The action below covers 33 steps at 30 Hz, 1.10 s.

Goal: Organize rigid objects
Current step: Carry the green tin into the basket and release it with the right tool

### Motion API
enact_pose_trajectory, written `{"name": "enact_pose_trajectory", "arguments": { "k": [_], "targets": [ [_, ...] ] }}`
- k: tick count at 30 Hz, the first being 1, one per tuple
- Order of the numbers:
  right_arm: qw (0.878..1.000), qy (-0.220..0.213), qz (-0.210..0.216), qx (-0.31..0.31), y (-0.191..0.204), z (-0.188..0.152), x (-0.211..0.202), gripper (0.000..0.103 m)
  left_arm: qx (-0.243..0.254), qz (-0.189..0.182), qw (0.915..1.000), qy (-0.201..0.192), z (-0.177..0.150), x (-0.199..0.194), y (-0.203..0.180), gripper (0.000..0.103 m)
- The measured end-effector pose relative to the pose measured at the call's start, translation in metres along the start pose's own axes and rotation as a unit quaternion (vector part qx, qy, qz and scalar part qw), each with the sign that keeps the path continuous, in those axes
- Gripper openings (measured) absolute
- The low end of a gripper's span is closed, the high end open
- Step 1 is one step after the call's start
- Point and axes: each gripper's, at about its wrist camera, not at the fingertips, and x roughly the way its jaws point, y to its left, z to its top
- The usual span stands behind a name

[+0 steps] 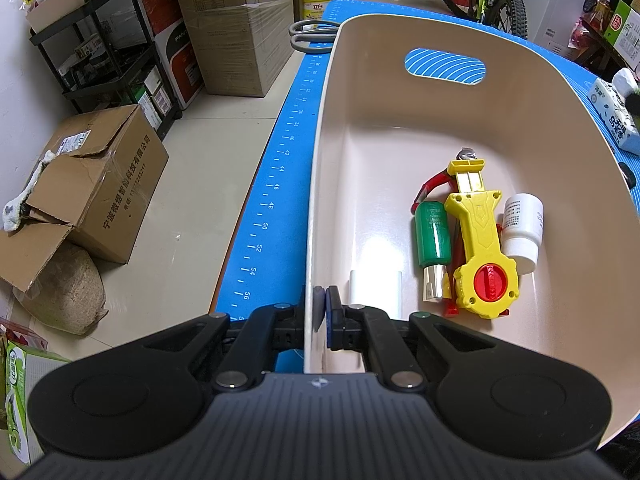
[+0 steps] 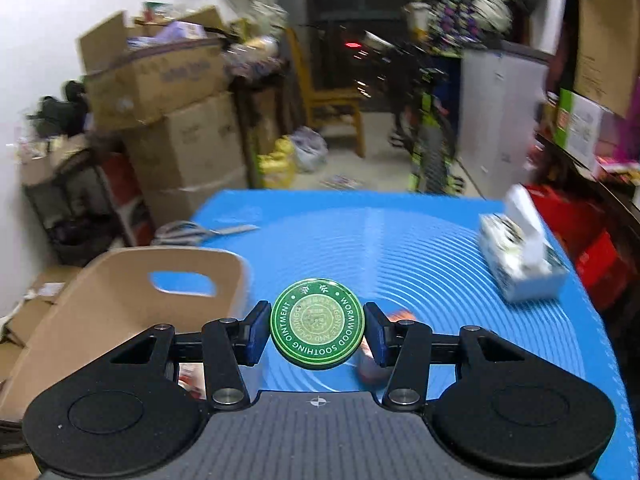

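A beige plastic basket (image 1: 540, 120) stands on the blue mat. My left gripper (image 1: 323, 308) is shut on the basket's near-left rim, one finger inside and one outside. Inside lie a green bottle (image 1: 434, 236), a yellow toy with a red knob (image 1: 482, 248), a white bottle (image 1: 522, 228) and red-handled pliers (image 1: 430, 186). My right gripper (image 2: 318, 328) is shut on a round green ointment tin (image 2: 317, 329), held above the mat just right of the basket (image 2: 120, 304).
Scissors (image 1: 310, 34) lie on the mat (image 2: 420, 248) beyond the basket. A tissue box (image 2: 520, 264) stands at the mat's right side. An orange-white object (image 2: 370, 360) lies under my right gripper. Cardboard boxes (image 1: 96, 184) and a black shelf stand on the floor at left.
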Motion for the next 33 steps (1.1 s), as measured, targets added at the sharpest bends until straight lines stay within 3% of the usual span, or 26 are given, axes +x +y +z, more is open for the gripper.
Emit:
{"name": "enact_pose_trajectory", "arguments": {
  "k": [11,19,29,33],
  "targets": [
    [0.992,0.013,0.077,-0.095,0.077,0.01,0.013,0.054,0.0,0.0,1.0,0.0,-0.001,0.001,-0.001,0.008],
    [0.976,0.076,0.11,-0.174,0.122,-0.011,0.038,0.054,0.002,0.001,1.0,0.001,-0.001,0.001,-0.002,0.008],
    [0.952,0.163,0.11,-0.236,0.143,-0.038,0.061,0.054,0.005,0.003,1.0,0.0,-0.001,0.001,-0.003,0.008],
    [0.957,0.154,0.117,-0.214,0.138,-0.032,0.057,0.068,0.005,0.003,1.0,0.001,-0.001,0.001,-0.003,0.008]
  ]
}}
